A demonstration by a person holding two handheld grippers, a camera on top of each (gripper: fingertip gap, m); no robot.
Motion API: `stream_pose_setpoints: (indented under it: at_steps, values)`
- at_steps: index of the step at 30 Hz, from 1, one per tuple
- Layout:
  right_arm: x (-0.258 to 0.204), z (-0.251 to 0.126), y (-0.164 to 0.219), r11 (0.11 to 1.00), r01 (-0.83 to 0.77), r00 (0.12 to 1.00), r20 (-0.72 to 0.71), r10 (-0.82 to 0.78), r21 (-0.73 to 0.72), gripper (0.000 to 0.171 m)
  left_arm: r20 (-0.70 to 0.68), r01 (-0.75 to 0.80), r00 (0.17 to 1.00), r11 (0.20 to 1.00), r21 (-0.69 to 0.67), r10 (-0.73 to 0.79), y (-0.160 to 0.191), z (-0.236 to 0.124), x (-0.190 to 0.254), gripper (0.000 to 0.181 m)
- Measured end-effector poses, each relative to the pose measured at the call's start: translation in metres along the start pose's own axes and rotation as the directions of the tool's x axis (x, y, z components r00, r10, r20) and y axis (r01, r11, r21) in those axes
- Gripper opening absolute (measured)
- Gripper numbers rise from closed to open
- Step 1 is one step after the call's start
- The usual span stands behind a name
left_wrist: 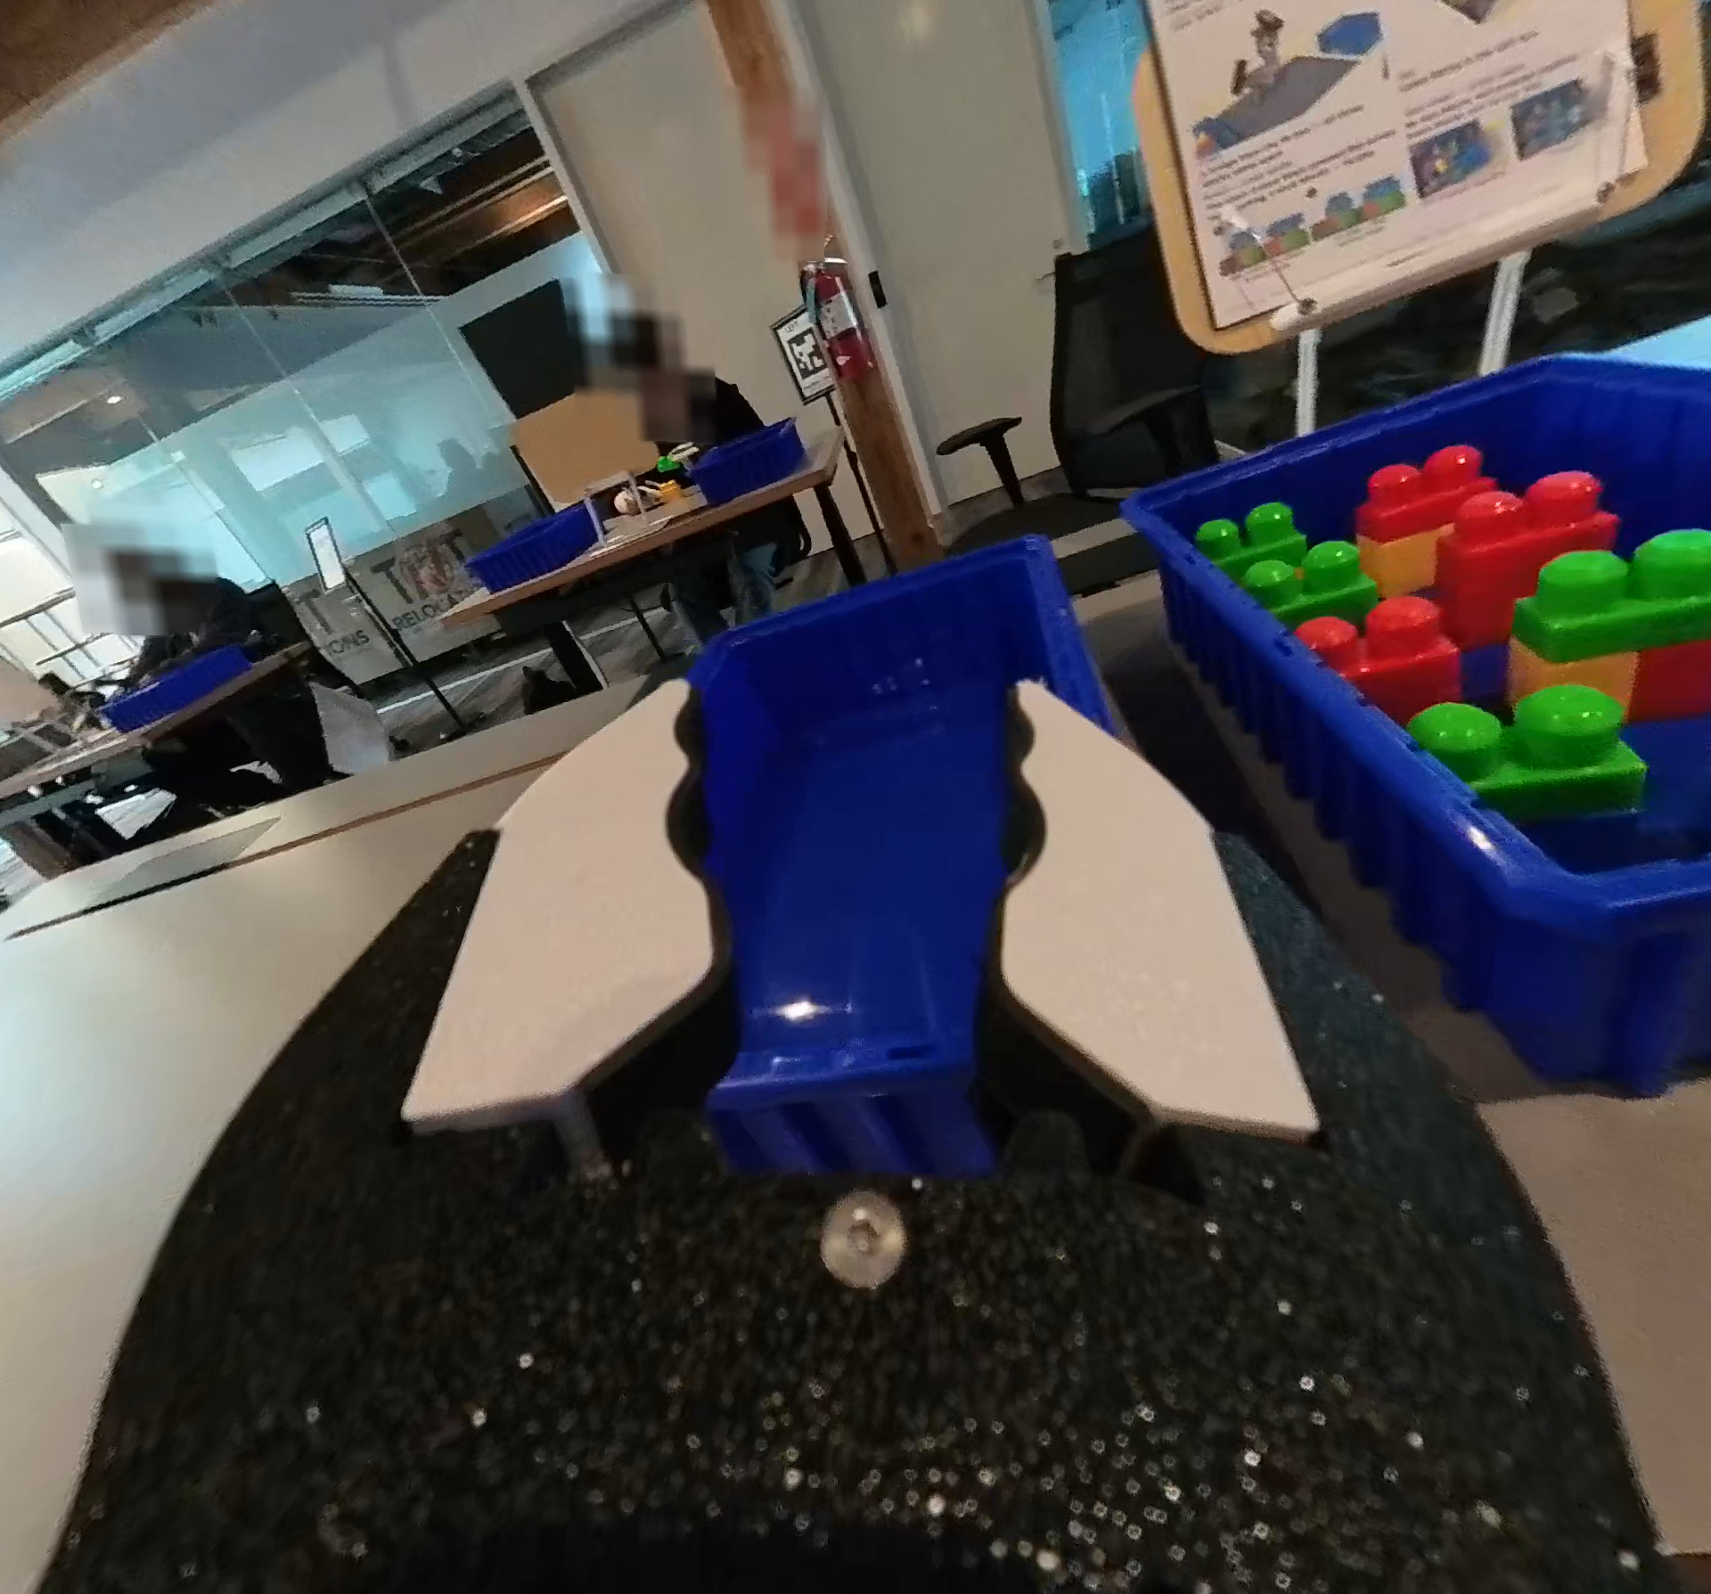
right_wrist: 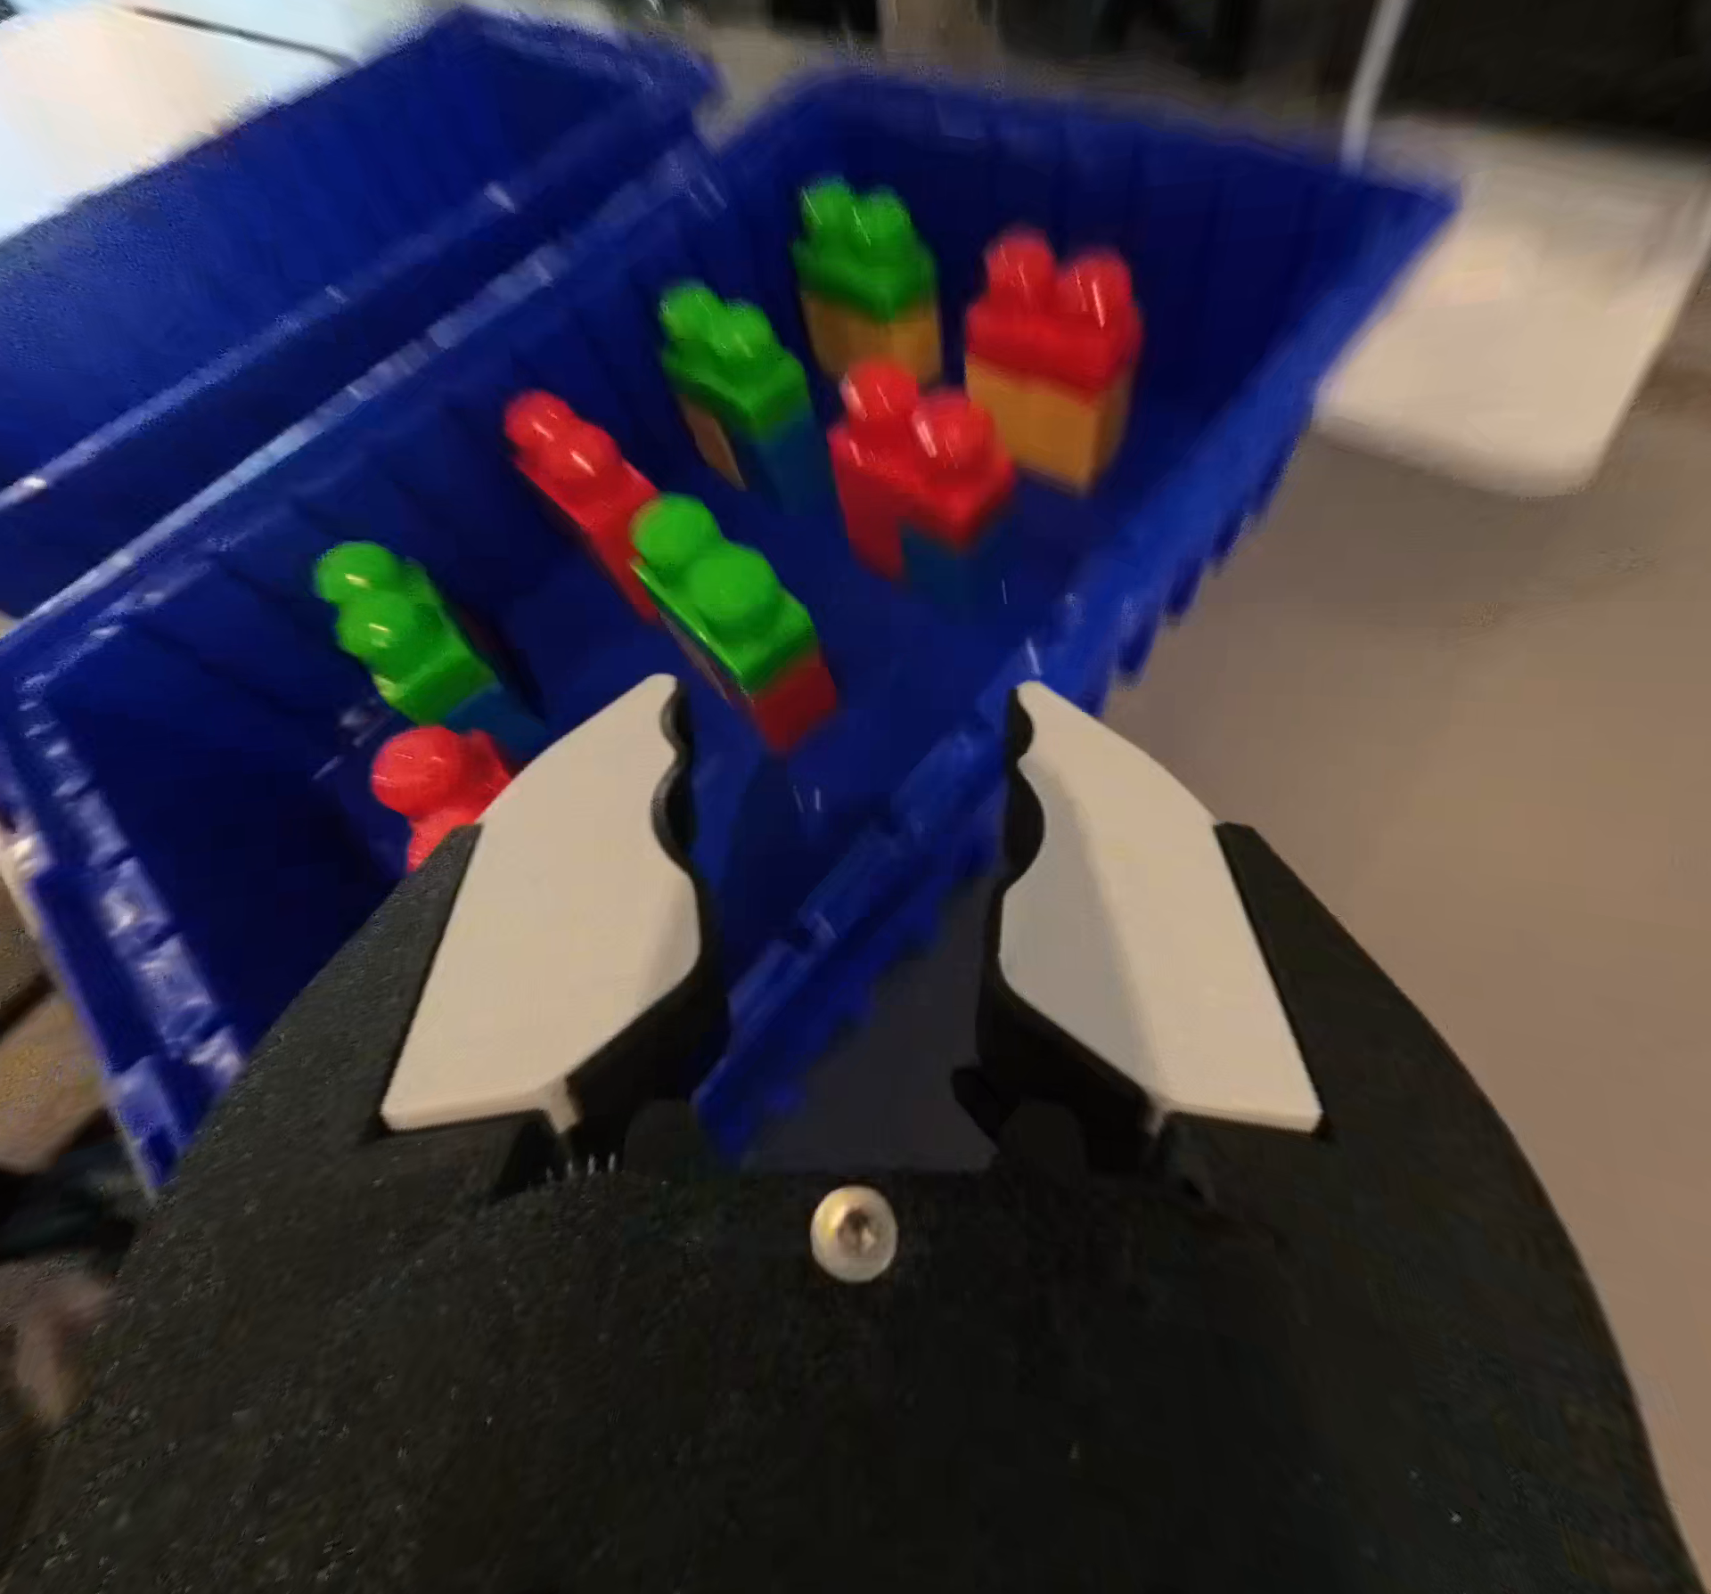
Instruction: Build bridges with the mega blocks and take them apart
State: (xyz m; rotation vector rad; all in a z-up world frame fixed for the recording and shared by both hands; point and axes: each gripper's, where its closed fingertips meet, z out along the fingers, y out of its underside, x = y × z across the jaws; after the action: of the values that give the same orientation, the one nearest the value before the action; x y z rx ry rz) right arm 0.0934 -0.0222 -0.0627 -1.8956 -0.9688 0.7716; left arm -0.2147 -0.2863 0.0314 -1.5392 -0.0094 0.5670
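Glossy blue plastic it was on the narrow bin (left_wrist: 861, 827), a bright highlight on its smooth floor. The left gripper (left_wrist: 852, 707) showed matt pale-grey fingers (left_wrist: 574, 929) on a rough, speckled black body with a shiny metal screw (left_wrist: 864, 1255). Shiny, smooth plastic on the mega blocks (left_wrist: 1500, 615), ribbed plastic on the big blue bin (left_wrist: 1389, 883). Matt table (left_wrist: 185, 1040), a grainy wooden post (left_wrist: 741, 22), a paper sheet (left_wrist: 1370, 68).

A fire extinguisher (left_wrist: 838, 318) hangs on a wooden post (left_wrist: 787, 207) (background tables (left_wrist: 648, 531) blurred).

Right wrist view motion-blurred; block bin (right_wrist: 1204, 272) smeared. Left wrist view: bin's right side cut off.
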Motion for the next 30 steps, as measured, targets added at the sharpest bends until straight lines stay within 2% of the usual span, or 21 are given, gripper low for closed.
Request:
stream_pose_setpoints:
  at_steps: [2,5,7,9,12,14,15,17,20,24,27,30]
  values:
    - [-0.046,-0.005,-0.041,0.956,0.229,0.965,0.085,-0.248,0.184,0.057,0.03,0.023,0.999,1.0,0.01,-0.023,0.0,-0.003,-0.017,0.061]
    - [-0.118,0.011,-0.068,0.824,0.524,0.806,0.188,-0.561,0.215,0.059,0.048,0.094,0.994,0.995,0.038,-0.096,0.002,-0.006,-0.04,0.059]
    - [-0.158,0.034,-0.081,0.725,0.655,0.679,0.256,-0.688,0.212,0.062,0.04,0.153,0.987,0.987,0.054,-0.155,0.004,-0.006,-0.051,0.058]
    - [-0.195,0.061,-0.084,0.553,0.801,0.469,0.335,-0.817,0.229,0.063,0.034,0.192,0.98,0.98,0.055,-0.194,0.008,-0.006,-0.059,0.059]
    - [-0.231,0.102,-0.083,0.241,0.933,0.128,0.378,-0.917,0.269,0.052,0.04,0.218,0.975,0.974,0.053,-0.22,0.016,-0.008,-0.069,0.059]
    - [-0.25,0.129,-0.078,0.072,0.954,-0.055,0.409,-0.911,0.29,0.049,0.051,0.262,0.963,0.963,0.068,-0.266,0.018,-0.009,-0.075,0.058]
    - [-0.256,0.141,-0.071,0.018,0.961,-0.118,0.467,-0.876,0.277,0.054,0.044,0.284,0.957,0.956,0.079,-0.288,0.018,-0.009,-0.075,0.057]
    - [-0.256,0.168,-0.055,-0.091,0.972,-0.202,0.575,-0.793,0.217,0.071,0.035,0.292,0.955,0.953,0.079,-0.295,0.021,-0.008,-0.076,0.057]
    - [-0.238,0.201,-0.038,-0.297,0.94,-0.329,0.662,-0.673,0.165,0.078,0.076,0.288,0.954,0.956,0.05,-0.291,0.035,-0.006,-0.086,0.057]
    - [-0.226,0.229,-0.023,-0.423,0.881,-0.44,0.7,-0.562,0.214,0.071,0.093,0.315,0.944,0.948,0.034,-0.317,0.05,-0.002,-0.095,0.057]
    - [-0.226,0.249,-0.016,-0.509,0.81,-0.561,0.641,-0.524,0.293,0.054,0.104,0.338,0.935,0.941,0.033,-0.339,0.058,0.0,-0.101,0.057]
    - [-0.226,0.255,-0.007,-0.561,0.732,-0.664,0.589,-0.461,0.387,0.046,0.101,0.35,0.931,0.936,0.028,-0.351,0.065,0.003,-0.103,0.056]
